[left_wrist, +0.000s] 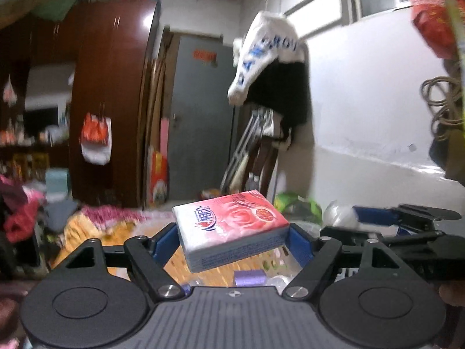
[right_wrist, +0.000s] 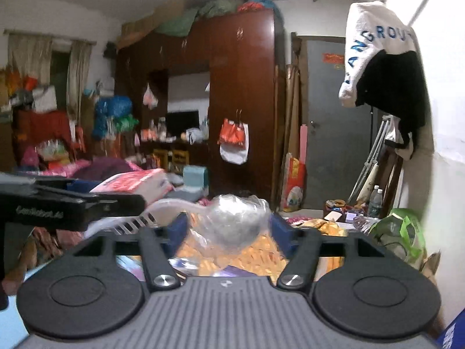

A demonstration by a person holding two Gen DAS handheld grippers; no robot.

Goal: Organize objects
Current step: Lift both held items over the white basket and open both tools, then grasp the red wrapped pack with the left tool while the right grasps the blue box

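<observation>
- Left wrist view: the left gripper (left_wrist: 232,237) grasps a pink-and-white tissue pack (left_wrist: 231,228). Both blue pads (left_wrist: 299,242) bear on the pack's short ends, and the pack sits tilted between them, clear of the surface below.
- The pack hangs above an orange patterned cloth (left_wrist: 87,226); a small purple box (left_wrist: 250,277) lies beneath it.
- The right gripper (left_wrist: 407,218) appears at the right edge, just beside the left one.
- Right wrist view: a crumpled clear plastic bag (right_wrist: 235,221) sits between the fingers of the right gripper (right_wrist: 229,226). Whether the pads press on it cannot be told; the bag blurs against the fingers.
- The left gripper (right_wrist: 66,206) enters from the left, carrying the tissue pack (right_wrist: 133,186).
- Background: a dark wooden wardrobe (right_wrist: 241,101), a grey door (right_wrist: 334,133), and a white bag with blue lettering (right_wrist: 375,43) hanging near the window.
</observation>
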